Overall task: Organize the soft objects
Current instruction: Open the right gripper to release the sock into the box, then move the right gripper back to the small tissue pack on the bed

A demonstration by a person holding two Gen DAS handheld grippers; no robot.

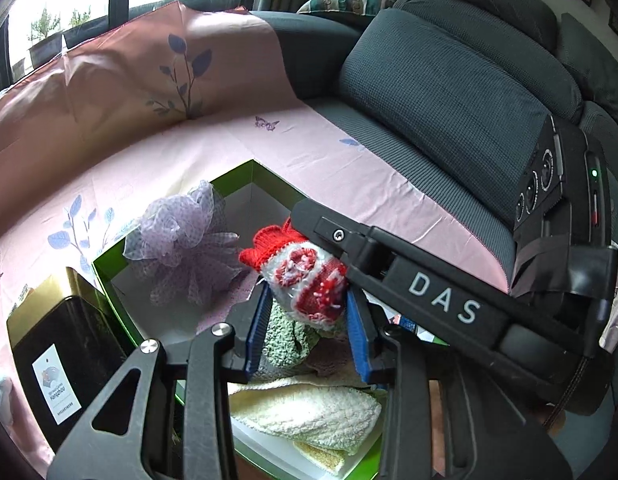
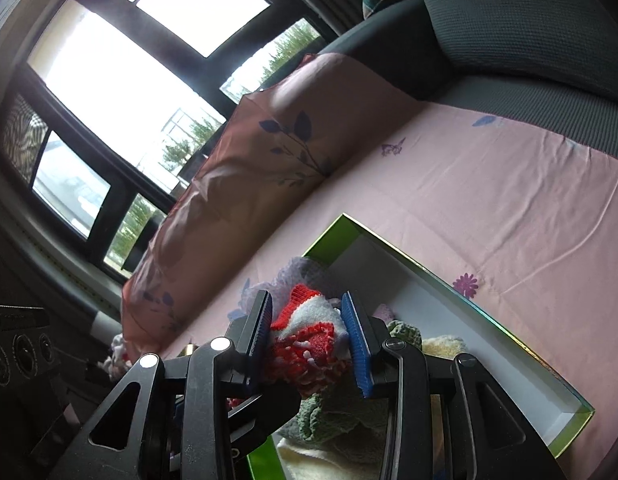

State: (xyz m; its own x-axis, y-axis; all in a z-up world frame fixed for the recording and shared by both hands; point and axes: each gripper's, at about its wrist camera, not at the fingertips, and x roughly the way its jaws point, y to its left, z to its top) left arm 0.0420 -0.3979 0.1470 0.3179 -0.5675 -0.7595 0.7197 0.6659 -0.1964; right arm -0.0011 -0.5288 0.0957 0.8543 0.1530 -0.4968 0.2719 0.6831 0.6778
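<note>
A red and white knitted piece hangs over a green-edged white box on the pink sheet. My right gripper is shut on the knitted piece; its black body crosses the left wrist view. My left gripper has its blue pads on either side of the same piece, pressing its lower part. In the box lie a lilac mesh puff, a green knit and a cream knit.
A black and gold tin stands left of the box. The pink floral sheet covers a dark grey sofa with back cushions. Windows are behind the sofa.
</note>
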